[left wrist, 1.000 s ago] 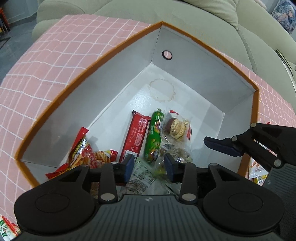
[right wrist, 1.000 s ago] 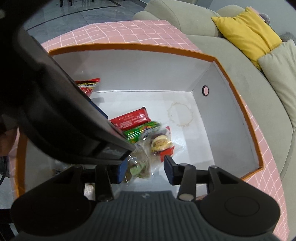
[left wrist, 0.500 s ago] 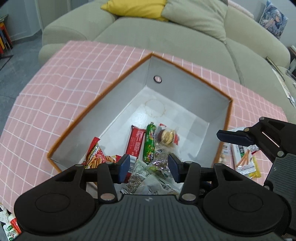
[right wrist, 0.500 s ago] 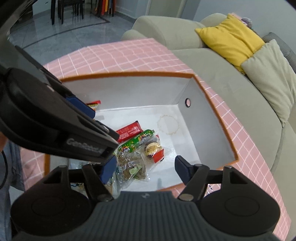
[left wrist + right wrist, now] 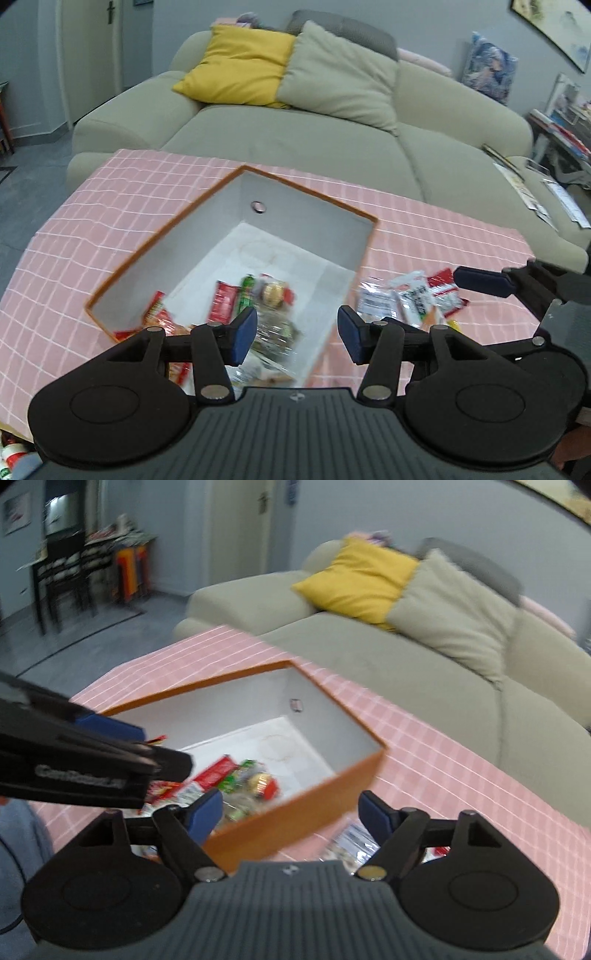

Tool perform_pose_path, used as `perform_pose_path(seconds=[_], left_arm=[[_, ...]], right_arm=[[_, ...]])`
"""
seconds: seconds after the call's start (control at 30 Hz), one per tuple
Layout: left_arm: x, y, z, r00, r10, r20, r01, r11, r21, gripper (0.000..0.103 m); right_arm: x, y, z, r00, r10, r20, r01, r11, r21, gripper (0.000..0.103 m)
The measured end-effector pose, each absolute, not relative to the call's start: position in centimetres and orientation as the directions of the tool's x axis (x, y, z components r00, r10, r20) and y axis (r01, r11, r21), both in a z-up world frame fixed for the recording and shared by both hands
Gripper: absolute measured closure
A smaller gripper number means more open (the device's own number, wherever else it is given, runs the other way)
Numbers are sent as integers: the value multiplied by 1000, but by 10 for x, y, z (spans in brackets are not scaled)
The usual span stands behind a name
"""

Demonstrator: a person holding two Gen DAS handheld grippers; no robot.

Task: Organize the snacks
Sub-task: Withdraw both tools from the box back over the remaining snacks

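Sofa: grey-green, behind table
Cushion: yellow
Walls: grey-blue
Floor: grey tile

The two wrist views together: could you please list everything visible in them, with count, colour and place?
box: one, orange outside, white inside, open on the tablecloth.
snacks in the box: several, red, green and clear wrappers, at its near end; blurred.
loose snacks: a few, white and red packets, on the cloth right of the box.
tablecloth: one, pink with white grid, under the box.
sofa: one, grey-green, behind the table.
cushions: one yellow, one beige, on the sofa.
left gripper: black with blue pads, jaws opening, nothing between them, above the box.
right gripper: same colours, jaws opening, empty, over the box's near corner.
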State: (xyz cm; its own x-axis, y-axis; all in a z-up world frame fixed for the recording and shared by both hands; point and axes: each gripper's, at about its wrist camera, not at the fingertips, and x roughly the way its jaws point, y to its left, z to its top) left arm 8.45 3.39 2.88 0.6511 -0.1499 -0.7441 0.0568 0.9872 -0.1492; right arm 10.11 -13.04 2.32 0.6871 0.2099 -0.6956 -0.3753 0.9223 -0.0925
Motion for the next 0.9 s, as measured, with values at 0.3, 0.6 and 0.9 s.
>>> perform_pose_path(seconds=[0.3, 0.6, 0.9], left_arm=[[64, -10, 12, 648, -247, -720, 165, 969, -183, 44], [70, -46, -31, 567, -278, -775, 228, 958, -176, 44], [92, -59, -63, 526, -258, -811, 227, 961, -158, 44]], right_arm=[[60, -183, -13, 729, 96, -678, -183, 982, -57, 24], [51, -222, -57, 691, -4, -723, -85, 993, -87, 24], [64, -258, -92, 624, -59, -779, -2, 997, -76, 24]])
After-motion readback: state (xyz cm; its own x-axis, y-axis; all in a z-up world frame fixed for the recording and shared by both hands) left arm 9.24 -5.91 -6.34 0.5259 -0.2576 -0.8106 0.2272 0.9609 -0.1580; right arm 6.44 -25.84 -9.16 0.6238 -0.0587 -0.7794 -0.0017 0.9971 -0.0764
